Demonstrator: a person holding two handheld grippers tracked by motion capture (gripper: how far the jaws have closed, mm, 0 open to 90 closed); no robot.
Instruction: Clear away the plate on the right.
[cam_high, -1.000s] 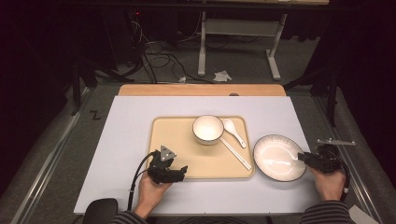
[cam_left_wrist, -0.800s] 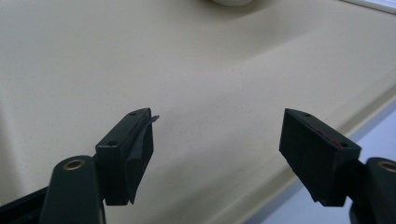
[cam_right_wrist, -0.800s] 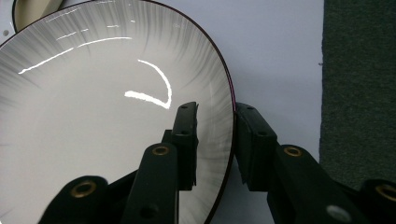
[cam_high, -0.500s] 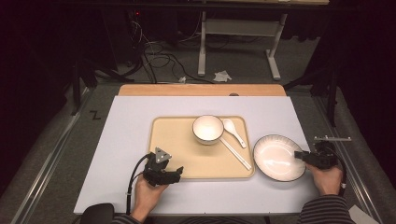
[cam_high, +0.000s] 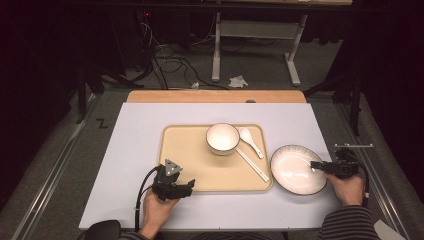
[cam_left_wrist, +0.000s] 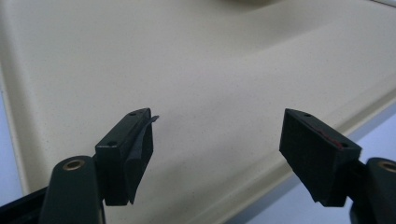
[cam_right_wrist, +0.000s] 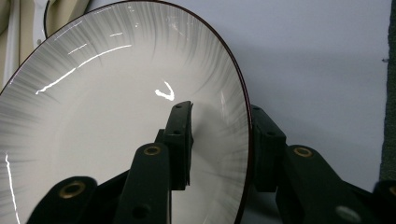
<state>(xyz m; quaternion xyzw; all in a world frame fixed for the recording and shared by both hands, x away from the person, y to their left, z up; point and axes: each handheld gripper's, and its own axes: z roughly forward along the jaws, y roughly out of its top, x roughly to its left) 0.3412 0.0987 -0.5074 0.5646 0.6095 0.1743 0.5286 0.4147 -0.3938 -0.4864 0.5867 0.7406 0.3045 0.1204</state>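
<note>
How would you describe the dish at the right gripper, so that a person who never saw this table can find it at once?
Start from the beige tray in the middle of the white table; just off its right edge lies a wide, shallow plate, directly on the table. The right gripper has one jaw on each side of its rim. Unlike the small deep bowl on the tray, it is flat, with a dark edge and grey streaks.

Mark on dark grey floor strip (cam_high: 75, 150), left of the white table: black "Z" (cam_high: 102, 123).
Other readable text: none.
</note>
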